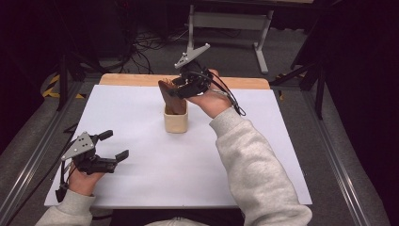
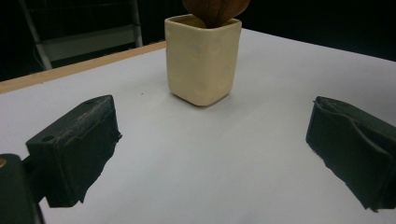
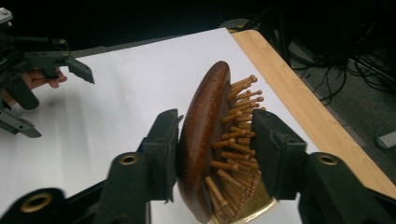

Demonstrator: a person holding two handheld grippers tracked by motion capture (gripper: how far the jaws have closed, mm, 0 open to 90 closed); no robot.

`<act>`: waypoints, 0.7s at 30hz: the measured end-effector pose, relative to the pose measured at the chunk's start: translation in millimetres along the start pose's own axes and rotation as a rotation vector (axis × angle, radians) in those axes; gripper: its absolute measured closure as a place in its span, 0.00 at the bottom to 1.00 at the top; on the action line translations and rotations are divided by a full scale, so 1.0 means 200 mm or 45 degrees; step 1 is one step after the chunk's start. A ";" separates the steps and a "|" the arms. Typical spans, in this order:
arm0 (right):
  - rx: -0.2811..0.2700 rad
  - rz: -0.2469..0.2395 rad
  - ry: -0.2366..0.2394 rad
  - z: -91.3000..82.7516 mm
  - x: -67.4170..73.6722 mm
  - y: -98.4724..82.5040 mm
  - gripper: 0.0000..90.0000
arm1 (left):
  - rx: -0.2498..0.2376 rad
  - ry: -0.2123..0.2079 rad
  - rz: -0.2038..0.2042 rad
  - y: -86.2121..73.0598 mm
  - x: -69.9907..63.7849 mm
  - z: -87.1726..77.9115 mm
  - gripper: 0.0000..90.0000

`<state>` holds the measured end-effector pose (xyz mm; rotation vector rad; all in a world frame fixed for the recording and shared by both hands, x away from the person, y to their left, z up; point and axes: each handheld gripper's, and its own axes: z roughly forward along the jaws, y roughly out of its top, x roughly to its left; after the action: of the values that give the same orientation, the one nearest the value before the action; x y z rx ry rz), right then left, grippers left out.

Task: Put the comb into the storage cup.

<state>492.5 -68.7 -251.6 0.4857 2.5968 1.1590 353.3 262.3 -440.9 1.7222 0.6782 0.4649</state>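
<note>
The right gripper (image 3: 212, 149), jaws loose around the wooden hairbrush (image 3: 205, 140) in the cream cup (image 1: 176, 120), should lift away; the left gripper (image 1: 116, 145) waits wide open, empty.

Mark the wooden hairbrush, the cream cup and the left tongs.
wooden hairbrush (image 3: 201, 140): right gripper view, on its brown back.
cream cup (image 2: 201, 60): left gripper view, on its front wall.
left tongs (image 1: 116, 145): high view, midway between the tips.

A white table sheet (image 1: 141, 117) over wood, cables (image 1: 146, 47) on the floor.
</note>
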 end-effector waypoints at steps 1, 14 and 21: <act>0.000 0.000 0.000 0.00 0.00 0.00 0.57 | 0.000 0.000 0.000 0.00 0.00 0.00 0.04; -0.131 -0.044 0.049 -0.06 0.04 0.01 0.17 | 0.003 -0.001 -0.014 0.00 0.00 0.00 0.04; -0.187 -0.032 0.002 -0.18 0.05 0.00 0.03 | 0.000 -0.004 -0.015 0.00 0.01 0.00 0.04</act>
<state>469.4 -89.2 -229.0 0.4192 2.4879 1.3301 354.4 263.2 -441.2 1.7177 0.6858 0.4539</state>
